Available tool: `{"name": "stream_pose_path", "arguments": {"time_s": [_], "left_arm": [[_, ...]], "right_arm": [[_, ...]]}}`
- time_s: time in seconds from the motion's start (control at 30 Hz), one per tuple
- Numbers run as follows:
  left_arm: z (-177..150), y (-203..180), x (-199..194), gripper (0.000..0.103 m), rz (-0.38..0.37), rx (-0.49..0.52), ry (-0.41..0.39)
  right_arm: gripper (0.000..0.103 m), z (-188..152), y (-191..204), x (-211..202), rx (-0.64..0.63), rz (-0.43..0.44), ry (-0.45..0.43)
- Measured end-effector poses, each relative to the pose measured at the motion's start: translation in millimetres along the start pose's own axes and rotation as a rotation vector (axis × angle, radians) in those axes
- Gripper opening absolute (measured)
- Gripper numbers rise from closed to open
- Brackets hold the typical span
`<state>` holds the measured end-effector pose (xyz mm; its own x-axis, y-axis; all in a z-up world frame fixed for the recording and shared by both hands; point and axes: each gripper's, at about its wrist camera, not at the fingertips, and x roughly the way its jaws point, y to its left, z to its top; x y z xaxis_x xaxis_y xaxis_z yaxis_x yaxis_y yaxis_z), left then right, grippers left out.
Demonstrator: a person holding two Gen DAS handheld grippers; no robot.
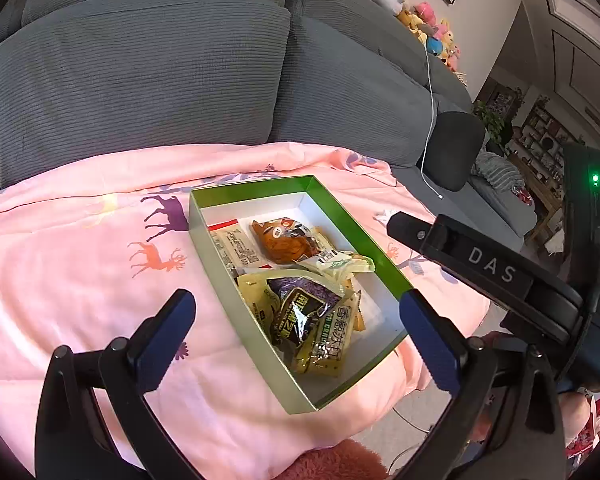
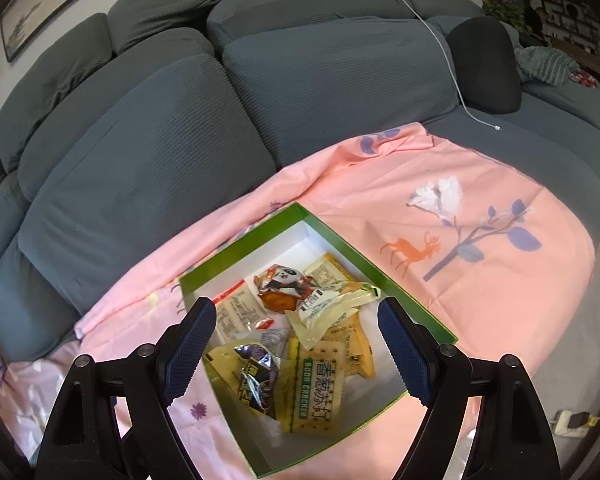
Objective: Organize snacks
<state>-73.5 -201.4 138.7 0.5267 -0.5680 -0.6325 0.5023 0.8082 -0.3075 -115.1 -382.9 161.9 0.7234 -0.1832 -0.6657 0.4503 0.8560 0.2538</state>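
Past the fingers of both grippers lay a pink blanket (image 2: 500,280) with a green box (image 2: 416,304) on it. The box's long side ran away from the fingers, slanting off to the left. The right gripper (image 2: 298,350) hung right over the box; the left gripper (image 1: 296,340) was a bit to the box's side, so the right one looked nearer. Both had fingers wide apart, holding nothing. Inside, between the right fingers, lay the snacks: a yellow cracker pack (image 2: 316,392), a purple packet (image 2: 256,380), a panda packet (image 2: 284,284).
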Motion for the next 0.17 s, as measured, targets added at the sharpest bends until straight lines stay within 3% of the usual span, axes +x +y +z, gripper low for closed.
{"name": "stream_pose_path", "arguments": {"time_s": [0.17], "left_arm": [[-1.2, 2.3, 0.3, 0.102, -0.004, -0.007, 0.01]], "right_arm": [[0.083, -0.6, 2.8, -1.5, -0.008, -0.038, -0.005]]}}
